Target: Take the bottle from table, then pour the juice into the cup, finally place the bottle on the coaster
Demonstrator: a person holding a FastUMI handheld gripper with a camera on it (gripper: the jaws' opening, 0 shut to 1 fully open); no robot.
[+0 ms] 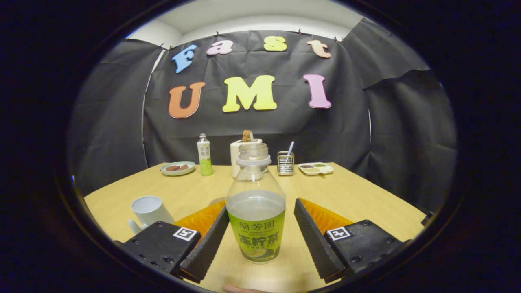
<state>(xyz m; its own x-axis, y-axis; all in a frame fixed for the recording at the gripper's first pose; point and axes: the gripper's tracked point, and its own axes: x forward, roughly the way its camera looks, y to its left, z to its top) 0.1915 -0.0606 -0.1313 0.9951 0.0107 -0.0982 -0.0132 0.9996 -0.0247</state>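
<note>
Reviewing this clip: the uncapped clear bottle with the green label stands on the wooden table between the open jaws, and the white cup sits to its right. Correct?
Not quite. In the gripper view the white ceramic cup sits left of the uncapped clear plastic bottle with the green label, beyond the left jaw, not to its right. The rest holds: the bottle stands upright on the light wooden table between the open jaws of the black gripper, neither jaw visibly touching it.

1. The bottle (255, 203) hid the lower middle of the white box (245, 156) behind it.
2. A coaster-like disc (215, 201) showed as a sliver between the bottle and the left finger; what it was could not be told.
3. The mug (148, 211) had its base cut by the left finger's mount.
4. Food on the plate (177, 168) and tray (315, 168) was too small to identify.
5. The gripper (260, 238) body lay out of frame.
</note>
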